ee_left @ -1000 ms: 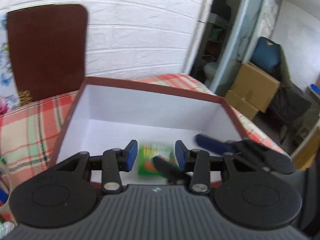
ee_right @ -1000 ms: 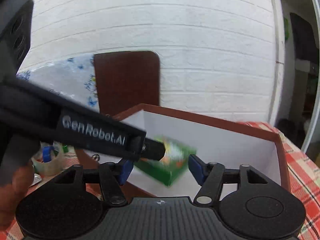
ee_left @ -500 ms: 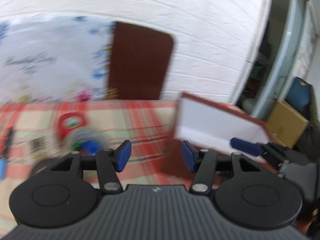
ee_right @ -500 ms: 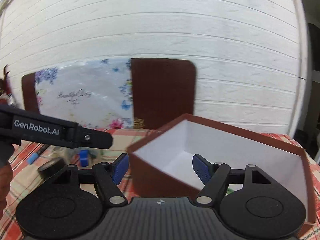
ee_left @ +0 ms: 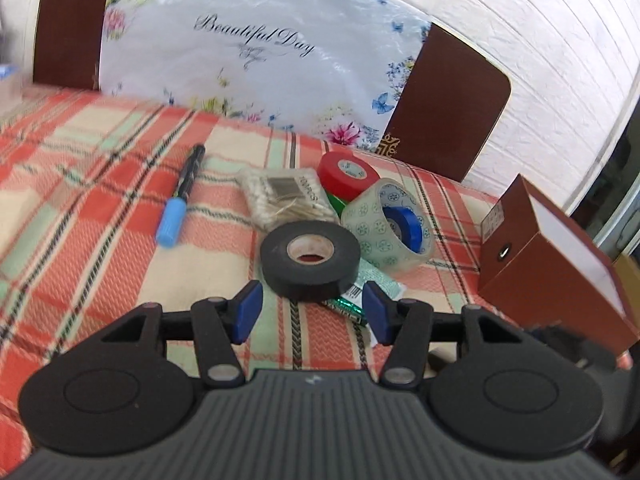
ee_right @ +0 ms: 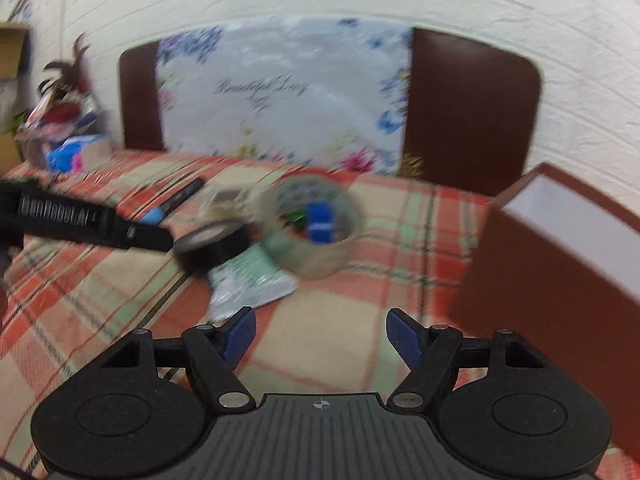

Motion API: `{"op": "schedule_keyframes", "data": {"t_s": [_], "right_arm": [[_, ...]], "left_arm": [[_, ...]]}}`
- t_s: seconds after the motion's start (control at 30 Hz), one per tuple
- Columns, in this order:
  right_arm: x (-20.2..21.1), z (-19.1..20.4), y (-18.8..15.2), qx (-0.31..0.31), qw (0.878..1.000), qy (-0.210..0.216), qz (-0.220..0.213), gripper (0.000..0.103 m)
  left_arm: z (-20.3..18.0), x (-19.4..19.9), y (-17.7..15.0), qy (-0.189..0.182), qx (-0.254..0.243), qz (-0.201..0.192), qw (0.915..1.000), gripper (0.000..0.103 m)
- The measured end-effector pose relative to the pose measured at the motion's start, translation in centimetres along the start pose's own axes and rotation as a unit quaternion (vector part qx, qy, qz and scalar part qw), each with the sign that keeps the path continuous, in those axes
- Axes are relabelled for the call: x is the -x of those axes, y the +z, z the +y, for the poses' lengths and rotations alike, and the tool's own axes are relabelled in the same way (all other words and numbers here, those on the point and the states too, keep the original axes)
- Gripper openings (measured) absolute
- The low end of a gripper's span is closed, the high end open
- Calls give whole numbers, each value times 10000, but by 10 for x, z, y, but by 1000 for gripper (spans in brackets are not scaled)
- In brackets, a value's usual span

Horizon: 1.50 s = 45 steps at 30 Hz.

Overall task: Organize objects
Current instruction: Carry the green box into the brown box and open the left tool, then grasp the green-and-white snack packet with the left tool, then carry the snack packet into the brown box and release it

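My left gripper (ee_left: pixel 310 312) is open and empty, just short of a black tape roll (ee_left: pixel 310 258) lying on the plaid tablecloth (ee_left: pixel 80 240). Behind the roll are a clear patterned tape roll (ee_left: pixel 386 226) with a blue roll (ee_left: pixel 404 226) inside, a red tape roll (ee_left: pixel 346 176), a bag of cotton swabs (ee_left: pixel 286 200) and a blue-capped marker (ee_left: pixel 180 202). A green packet (ee_left: pixel 376 284) lies under the black roll. The brown box (ee_left: pixel 548 264) stands at the right. My right gripper (ee_right: pixel 320 334) is open and empty above the cloth, left of the box (ee_right: pixel 560 248).
A floral plastic bag (ee_left: pixel 256 52) leans on brown chair backs (ee_left: pixel 448 100) by the white brick wall. In the right wrist view the left gripper's finger (ee_right: pixel 120 230) reaches toward the black roll (ee_right: pixel 212 244). Clutter (ee_right: pixel 64 132) sits at the table's far left.
Both grippers have swung left, away from the box with the green carton in it, to the pile of tape rolls. The left gripper now faces the black roll.
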State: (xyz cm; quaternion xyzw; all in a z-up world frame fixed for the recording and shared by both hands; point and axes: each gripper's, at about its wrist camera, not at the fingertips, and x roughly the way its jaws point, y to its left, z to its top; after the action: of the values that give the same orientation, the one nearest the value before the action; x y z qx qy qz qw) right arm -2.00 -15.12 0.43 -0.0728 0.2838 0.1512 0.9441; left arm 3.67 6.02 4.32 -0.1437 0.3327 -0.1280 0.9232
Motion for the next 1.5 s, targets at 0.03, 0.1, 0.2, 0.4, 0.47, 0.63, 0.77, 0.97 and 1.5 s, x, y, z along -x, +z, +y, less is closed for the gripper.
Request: {"op": "schedule_keyframes", "data": {"t_s": [0.03,0.1,0.2,0.4,0.47,0.63,0.77,0.97,1.5], "right_arm": [[-4,7,-4,91,9999,67,36,71],[-12,20,-6,203,9997,162,48,72],[-23,29,2,199,9996,191,-46,84],[-72,48,22,613,9973,362,193,76],[-77,41,24,340,9972,642,192,56],[-49,35,6,320,9977,571,202,49],[-9,15,-28,-72,9983,570,79,49],[31,-14,-40,-463,9978,196,-423,48],[68,-150,2,-896,9682,-1675,-1627,52]], "left_arm": [[1,-2,1,-84,44,39,9999,57],[-2,-8,1,-267,31,130,9996,57],[-5,-17,0,-395,-19,177,9991,57],[10,-22,-2,-404,270,284,9984,56],[14,-20,-3,-437,359,329,9979,57],[7,-23,-10,-906,554,708,9918,61],[-24,-35,-27,-1399,429,1182,9822,63],[-91,-31,-21,-1736,-353,1150,9774,46],[-277,-71,19,-1800,-2143,248,9597,58]]}}
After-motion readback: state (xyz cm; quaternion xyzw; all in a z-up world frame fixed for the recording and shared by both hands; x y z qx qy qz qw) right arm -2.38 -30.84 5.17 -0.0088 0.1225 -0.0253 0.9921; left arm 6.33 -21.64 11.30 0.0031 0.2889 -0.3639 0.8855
